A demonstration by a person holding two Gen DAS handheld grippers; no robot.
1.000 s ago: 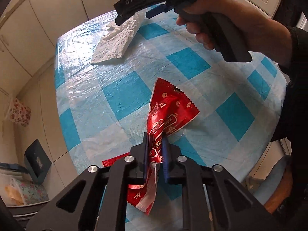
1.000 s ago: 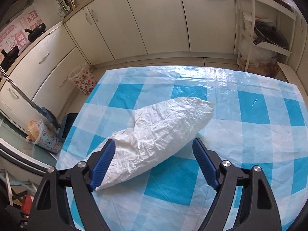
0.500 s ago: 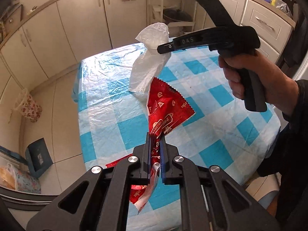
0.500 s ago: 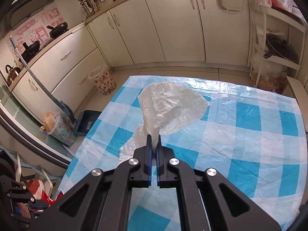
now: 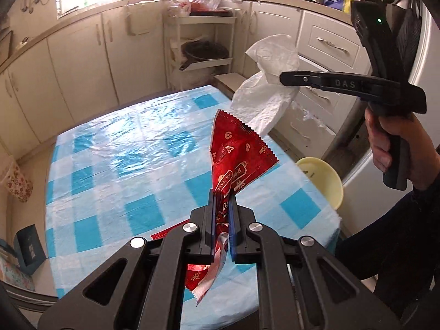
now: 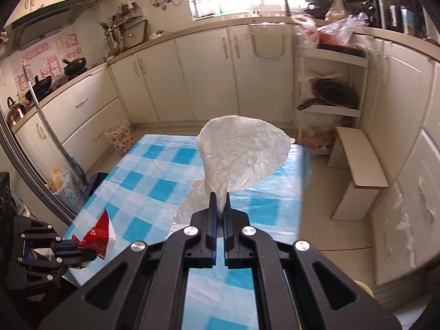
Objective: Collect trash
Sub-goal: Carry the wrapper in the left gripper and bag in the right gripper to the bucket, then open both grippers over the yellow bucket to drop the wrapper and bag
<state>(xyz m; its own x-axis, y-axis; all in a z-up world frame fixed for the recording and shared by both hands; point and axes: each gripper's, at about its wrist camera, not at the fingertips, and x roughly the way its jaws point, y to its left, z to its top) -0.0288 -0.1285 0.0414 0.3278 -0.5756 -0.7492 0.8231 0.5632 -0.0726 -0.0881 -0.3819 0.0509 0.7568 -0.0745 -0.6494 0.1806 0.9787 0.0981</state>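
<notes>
With both sets of jaws pressed nearly together, pinching one piece of trash each. Left gripper (image 5: 222,200) clamping a glossy red foil wrapper (image 5: 238,159) with zigzag-cut edges, raised above the blue-and-white checked table (image 5: 132,148). Right gripper (image 6: 219,202) squeezing the gathered neck of a crinkled white plastic bag (image 6: 242,151), ballooning above the far right of the table. Showing only in the left view: a pale yellow bowl (image 5: 324,176) off the table's right edge. Showing only in the right view: a floral waste bin (image 6: 121,136) on the floor at far left.
</notes>
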